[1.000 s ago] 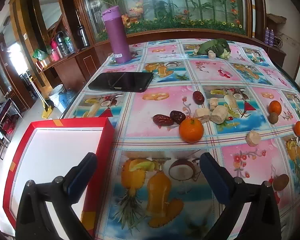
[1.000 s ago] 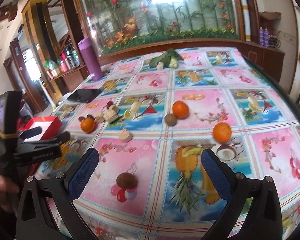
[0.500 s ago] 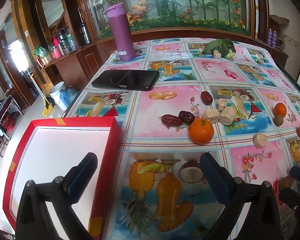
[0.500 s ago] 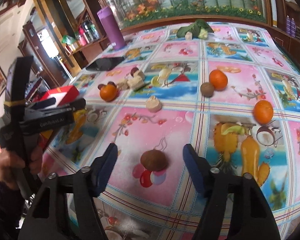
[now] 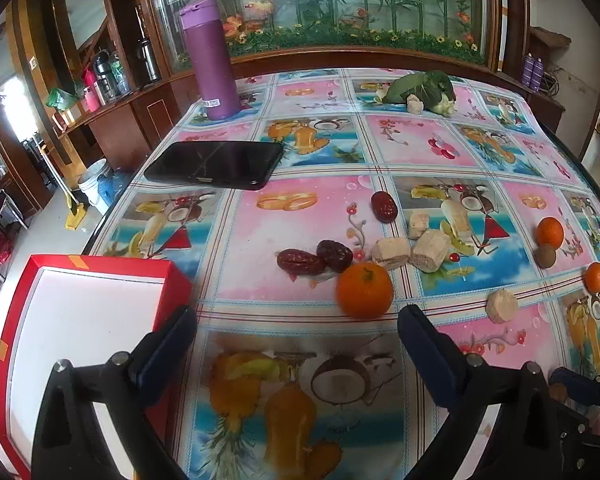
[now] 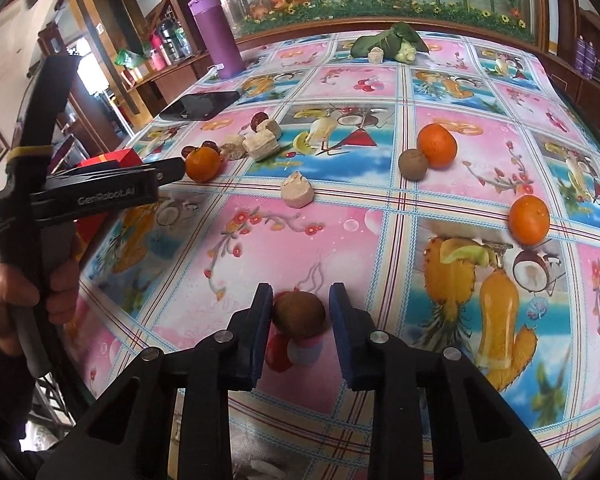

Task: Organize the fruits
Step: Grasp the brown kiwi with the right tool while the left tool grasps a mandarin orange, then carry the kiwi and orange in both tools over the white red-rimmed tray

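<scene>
My right gripper (image 6: 300,304) has its jaws closed around a brown kiwi (image 6: 299,314) near the table's front edge; the left pad touches it and a slight gap shows on the right. My left gripper (image 5: 296,332) is open and empty, hovering over the table beside the red box (image 5: 100,280) with a white inside. An orange (image 5: 365,290) lies just ahead of it, with red dates (image 5: 300,262) and pale cut chunks (image 5: 428,250) behind. Two more oranges (image 6: 437,146) (image 6: 529,219), a second kiwi (image 6: 413,164) and a pale chunk (image 6: 297,195) lie mid-table.
A black phone (image 5: 216,164) and a purple flask (image 5: 212,60) stand at the far left of the table. Leafy greens (image 5: 420,88) lie at the back. The table's left edge drops to the floor beside the red box.
My right gripper has moved down onto the kiwi and its jaws have narrowed around it. My left gripper has drifted forward toward the near orange, staying open.
</scene>
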